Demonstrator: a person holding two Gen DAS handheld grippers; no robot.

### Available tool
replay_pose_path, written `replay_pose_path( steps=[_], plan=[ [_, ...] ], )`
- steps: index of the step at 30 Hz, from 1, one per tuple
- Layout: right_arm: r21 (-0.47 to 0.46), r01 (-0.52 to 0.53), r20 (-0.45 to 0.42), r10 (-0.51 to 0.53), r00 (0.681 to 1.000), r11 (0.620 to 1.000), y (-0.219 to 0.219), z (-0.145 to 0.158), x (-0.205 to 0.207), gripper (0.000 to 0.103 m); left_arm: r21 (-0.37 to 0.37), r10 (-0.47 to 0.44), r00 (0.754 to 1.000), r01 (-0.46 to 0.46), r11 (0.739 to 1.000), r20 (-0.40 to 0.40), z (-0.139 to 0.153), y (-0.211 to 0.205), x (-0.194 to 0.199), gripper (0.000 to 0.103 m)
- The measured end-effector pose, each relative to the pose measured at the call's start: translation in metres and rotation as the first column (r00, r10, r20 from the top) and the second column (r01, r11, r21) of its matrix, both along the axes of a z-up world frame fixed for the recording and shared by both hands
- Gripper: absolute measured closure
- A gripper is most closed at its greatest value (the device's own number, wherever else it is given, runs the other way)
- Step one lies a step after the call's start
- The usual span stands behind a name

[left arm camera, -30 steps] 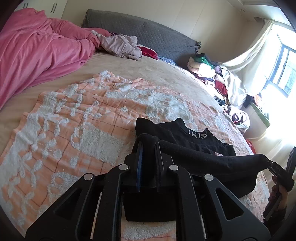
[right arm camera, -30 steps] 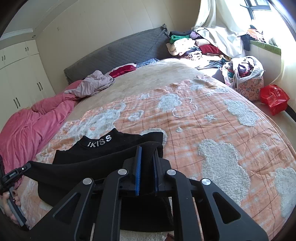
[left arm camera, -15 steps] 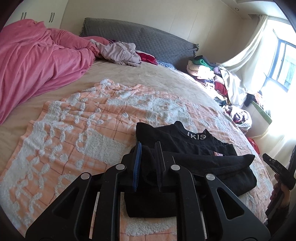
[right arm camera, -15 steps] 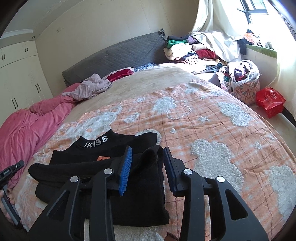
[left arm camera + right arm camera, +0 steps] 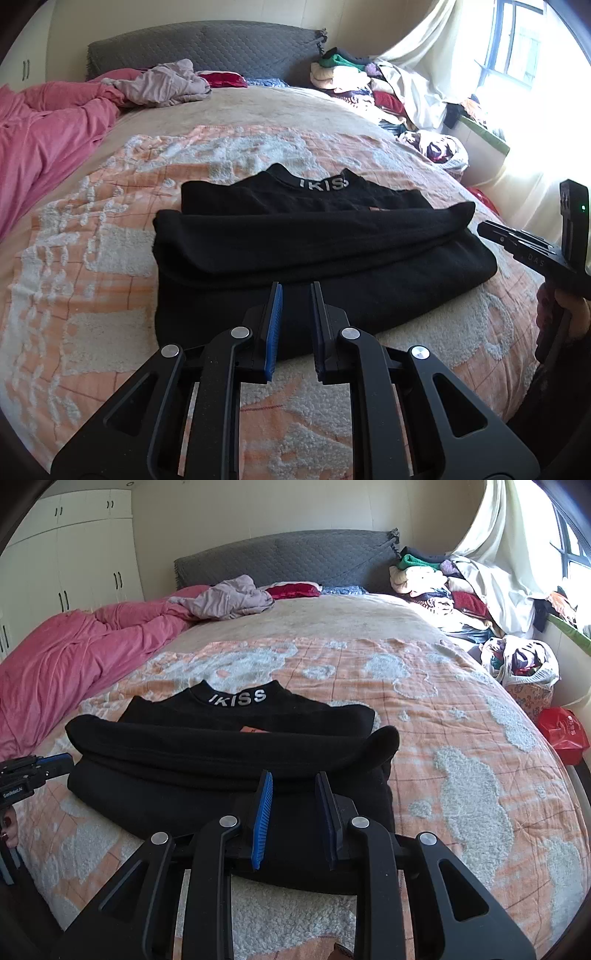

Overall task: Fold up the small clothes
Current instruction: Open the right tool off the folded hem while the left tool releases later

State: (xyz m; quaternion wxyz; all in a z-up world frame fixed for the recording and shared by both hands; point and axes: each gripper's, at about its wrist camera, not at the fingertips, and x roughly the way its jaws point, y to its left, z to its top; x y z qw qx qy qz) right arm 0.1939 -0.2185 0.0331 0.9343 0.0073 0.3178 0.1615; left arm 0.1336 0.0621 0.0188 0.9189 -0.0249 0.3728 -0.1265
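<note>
A black top with white "IKISS" lettering on the collar (image 5: 317, 236) lies folded on the peach and white blanket (image 5: 92, 258), its lower half laid up over its body. It also shows in the right wrist view (image 5: 229, 760). My left gripper (image 5: 295, 291) is open and empty, just above the garment's near edge. My right gripper (image 5: 293, 779) is open and empty over the garment's near right part. The right gripper also shows at the right edge of the left wrist view (image 5: 524, 240), and the left gripper at the left edge of the right wrist view (image 5: 33, 771).
A pink duvet (image 5: 74, 657) is bunched on the bed's left side. A mauve garment (image 5: 229, 598) lies near the grey headboard (image 5: 295, 557). Piled clothes (image 5: 443, 579), a full bag (image 5: 524, 664) and a red bag (image 5: 561, 734) stand to the right of the bed.
Both grippers held the black top's hem, laid it over the body and let go. They have opened and drawn back toward the near edge.
</note>
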Motion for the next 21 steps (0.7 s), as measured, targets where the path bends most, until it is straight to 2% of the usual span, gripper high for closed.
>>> replay_pose_path(
  steps=[5,8,11,16,21],
  plan=[
    [-0.069,-0.024,-0.045,0.021,0.999,0.997,0.012,-0.014,0.004,0.08,0.068,0.008,1.0,-0.007,0.998,-0.017,-0.016,-0.008,0.003,0.095],
    [-0.096,-0.032,-0.074,0.025,0.997,0.995,0.018,-0.021,0.006,0.08,0.134,0.027,1.0,-0.026,0.991,-0.003,-0.019,-0.01,0.005,0.095],
    [-0.128,-0.027,-0.095,0.015,0.995,0.991,0.021,-0.029,0.01,0.08,0.155,0.04,0.999,-0.039,0.987,-0.004,-0.022,-0.008,0.009,0.095],
    [-0.139,-0.021,-0.124,0.004,0.992,0.99,0.021,-0.039,0.02,0.08,0.197,0.063,0.998,-0.058,0.979,-0.018,-0.03,-0.005,0.021,0.095],
    [-0.125,-0.014,-0.133,-0.003,0.991,0.992,0.019,-0.042,0.03,0.08,0.242,0.048,0.999,-0.043,0.969,-0.014,-0.032,-0.013,0.032,0.095]
  ],
)
